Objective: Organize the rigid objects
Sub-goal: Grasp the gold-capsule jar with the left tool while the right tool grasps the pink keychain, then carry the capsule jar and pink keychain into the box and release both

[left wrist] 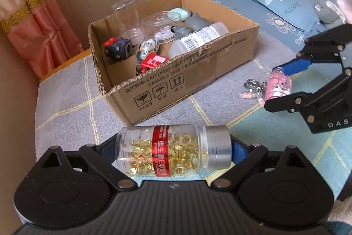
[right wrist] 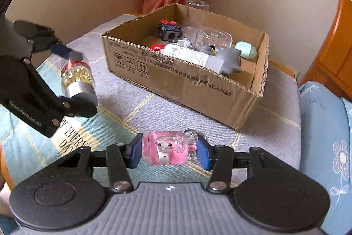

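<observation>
- The left gripper (left wrist: 173,148) pinches a clear pill bottle (left wrist: 173,150) end to end, one pad on its base and the other on its cap, so the bottle lies crosswise between the fingers, lifted clear of the bed.
- That bottle is see-through plastic, about half full of golden-yellow softgel capsules, with a red band label bearing white characters round its middle and a silver-grey screw cap on the right end.
- The right gripper (right wrist: 169,151) is pressed in on a pink keychain charm (right wrist: 168,150), a small pink barrel-shaped piece with a clear cap end and a little white cartoon figure on its front; it too sits crosswise between the blue pads, held above the bed.
- From the left wrist view, the charm's metal clasp and chain (left wrist: 253,86) dangle beside it.
- A cardboard box (left wrist: 198,78) stands open on the bed (right wrist: 154,107), beyond both grippers, with printed handling symbols on its near side.
- Inside the box lie a black cube with red buttons (left wrist: 117,49), clear round containers (left wrist: 157,24), a white bottle with a barcode label (left wrist: 198,40), a grey figurine (left wrist: 193,24), a pale green egg shape (right wrist: 245,50) and a red packet (left wrist: 154,61).
- The bed cover is grey with pale yellow lines, next to a teal patch.
</observation>
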`<state>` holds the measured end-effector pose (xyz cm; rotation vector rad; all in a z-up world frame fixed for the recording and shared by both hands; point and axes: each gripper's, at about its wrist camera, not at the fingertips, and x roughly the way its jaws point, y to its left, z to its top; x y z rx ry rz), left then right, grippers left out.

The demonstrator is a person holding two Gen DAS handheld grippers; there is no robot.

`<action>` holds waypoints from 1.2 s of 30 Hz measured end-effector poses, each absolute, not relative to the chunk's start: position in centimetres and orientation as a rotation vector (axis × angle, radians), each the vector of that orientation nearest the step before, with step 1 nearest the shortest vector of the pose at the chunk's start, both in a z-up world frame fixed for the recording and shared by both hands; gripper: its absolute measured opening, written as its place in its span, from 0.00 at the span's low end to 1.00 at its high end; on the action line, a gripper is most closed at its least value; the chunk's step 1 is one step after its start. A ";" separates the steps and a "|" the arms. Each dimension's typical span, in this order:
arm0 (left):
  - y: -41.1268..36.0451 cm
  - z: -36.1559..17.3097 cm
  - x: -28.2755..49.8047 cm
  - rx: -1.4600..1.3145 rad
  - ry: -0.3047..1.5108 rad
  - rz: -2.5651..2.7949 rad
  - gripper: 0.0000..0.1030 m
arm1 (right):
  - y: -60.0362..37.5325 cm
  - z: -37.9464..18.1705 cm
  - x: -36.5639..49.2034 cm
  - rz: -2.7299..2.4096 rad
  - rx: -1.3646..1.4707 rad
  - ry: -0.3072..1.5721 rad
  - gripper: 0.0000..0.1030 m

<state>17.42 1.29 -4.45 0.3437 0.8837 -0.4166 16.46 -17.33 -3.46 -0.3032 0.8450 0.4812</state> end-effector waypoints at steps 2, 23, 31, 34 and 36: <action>1.2 -4.0 17.2 0.361 0.877 -0.416 0.93 | -17.3 -3.3 16.4 0.482 -0.317 0.848 0.54; 0.9 2.8 23.3 0.282 0.846 -0.470 0.93 | -19.3 5.2 18.6 0.518 -0.256 0.772 0.54; 0.3 1.5 28.9 0.250 0.874 -0.391 0.93 | -19.1 7.0 21.9 0.479 -0.263 0.733 0.54; 0.5 0.6 30.4 0.206 0.892 -0.360 0.93 | -19.0 7.0 23.2 0.467 -0.252 0.736 0.54; 0.6 0.0 31.3 0.183 0.907 -0.338 0.93 | -18.9 6.9 23.9 0.458 -0.250 0.741 0.54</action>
